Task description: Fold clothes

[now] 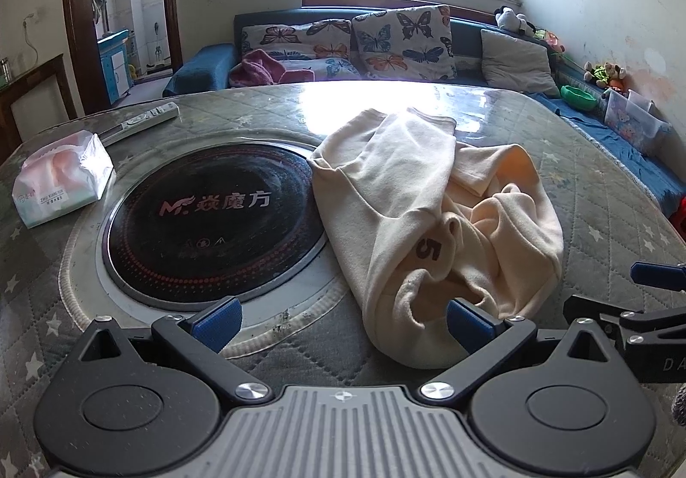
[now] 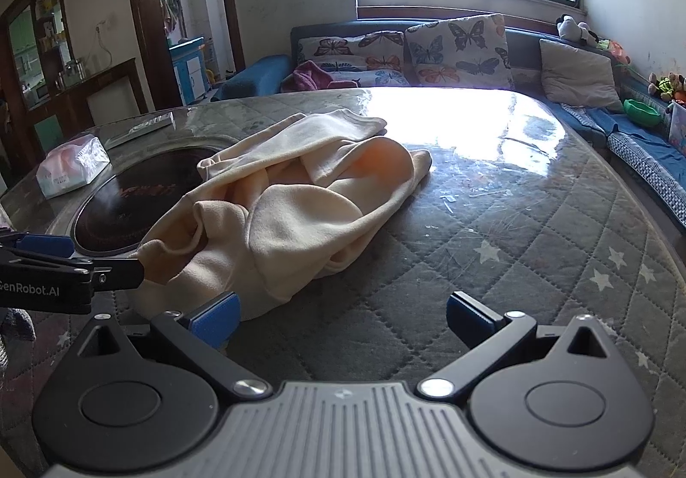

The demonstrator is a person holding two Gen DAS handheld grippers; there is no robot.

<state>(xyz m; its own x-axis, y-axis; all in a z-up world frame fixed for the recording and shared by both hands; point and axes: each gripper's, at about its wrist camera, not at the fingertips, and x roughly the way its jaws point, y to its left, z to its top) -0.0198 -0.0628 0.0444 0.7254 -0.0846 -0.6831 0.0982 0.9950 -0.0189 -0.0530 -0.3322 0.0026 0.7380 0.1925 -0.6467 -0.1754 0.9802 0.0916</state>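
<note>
A cream garment (image 1: pixel 437 216) with a dark "5" print lies crumpled on the quilted table cover, partly over the round black hotplate (image 1: pixel 210 220). It also shows in the right wrist view (image 2: pixel 291 203). My left gripper (image 1: pixel 343 323) is open at the garment's near end, its right fingertip (image 1: pixel 467 321) against the cloth. My right gripper (image 2: pixel 343 319) is open and empty, its left fingertip (image 2: pixel 216 317) beside the garment's near edge. The right gripper also shows at the right edge of the left wrist view (image 1: pixel 656 276).
A tissue pack (image 1: pixel 60 182) and a remote control (image 1: pixel 141 120) lie at the table's far left. The table (image 2: pixel 536 246) has bare quilted cover to the right of the garment. A blue sofa with butterfly cushions (image 1: pixel 403 40) stands behind.
</note>
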